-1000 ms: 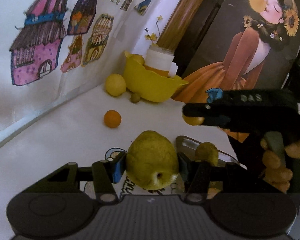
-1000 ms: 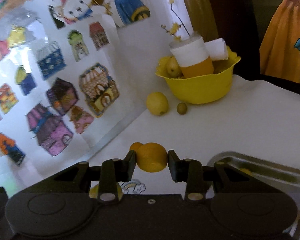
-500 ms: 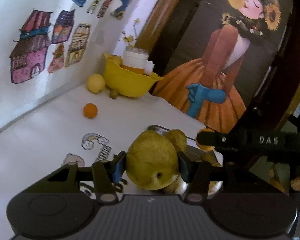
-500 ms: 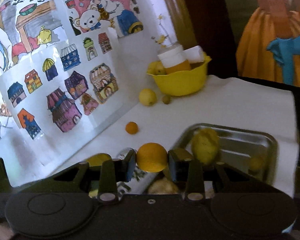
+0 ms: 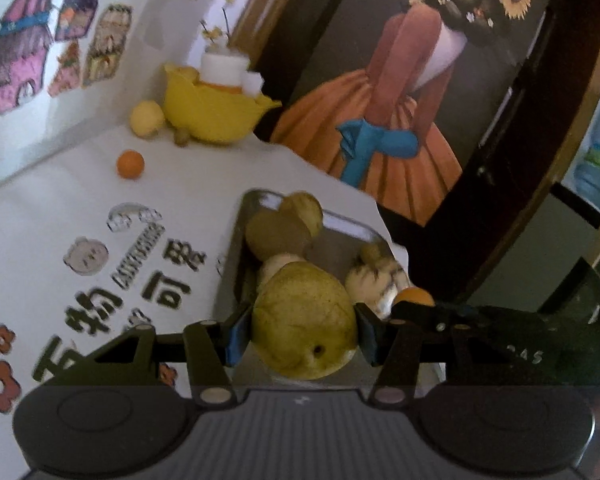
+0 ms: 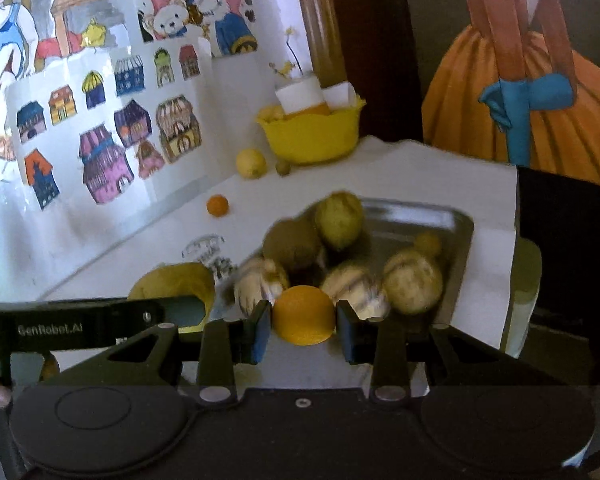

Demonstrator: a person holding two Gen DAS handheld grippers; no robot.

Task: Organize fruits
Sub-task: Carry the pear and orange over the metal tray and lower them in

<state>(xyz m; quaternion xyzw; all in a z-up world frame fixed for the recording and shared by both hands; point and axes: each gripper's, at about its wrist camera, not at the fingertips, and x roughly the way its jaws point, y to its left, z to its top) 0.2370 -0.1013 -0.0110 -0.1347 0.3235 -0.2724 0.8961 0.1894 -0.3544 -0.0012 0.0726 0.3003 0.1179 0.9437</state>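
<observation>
The left gripper (image 5: 303, 334) is clamped on a green pear (image 5: 305, 320), its blue-padded fingers pressing the fruit from both sides, stem end toward the camera. In the left wrist view the pear hangs over the near end of a metal tray (image 5: 236, 264) that runs away toward 12 o'clock. The right gripper (image 6: 302, 330) is closed on an orange (image 6: 303, 314), which sits squarely between its two pads; in the left wrist view the same orange peeks out at 3 o'clock of the pear, at the tip of the right gripper's dark body. In the right wrist view the orange is held over the near edge of the tray, and the left gripper with its pear shows at 9 o'clock of it. The tray already holds several fruits: a brown round fruit (image 6: 292, 244) and a second green pear (image 6: 339, 220) toward its far end, three pale striped fruits, one of them (image 6: 412, 286) at 3 o'clock, and a small yellow fruit (image 6: 428, 243) near the right wall. Their outlines are blurred. The tray rests on a white table (image 6: 400, 172). Beyond it, toward 11 o'clock, a small orange (image 6: 217, 205) lies alone on the table, and farther on a lemon (image 6: 251, 163) and a small brownish fruit (image 6: 283, 167) lie just beside a yellow bowl (image 6: 312, 136) that holds a white-wrapped jar (image 6: 300, 96).
</observation>
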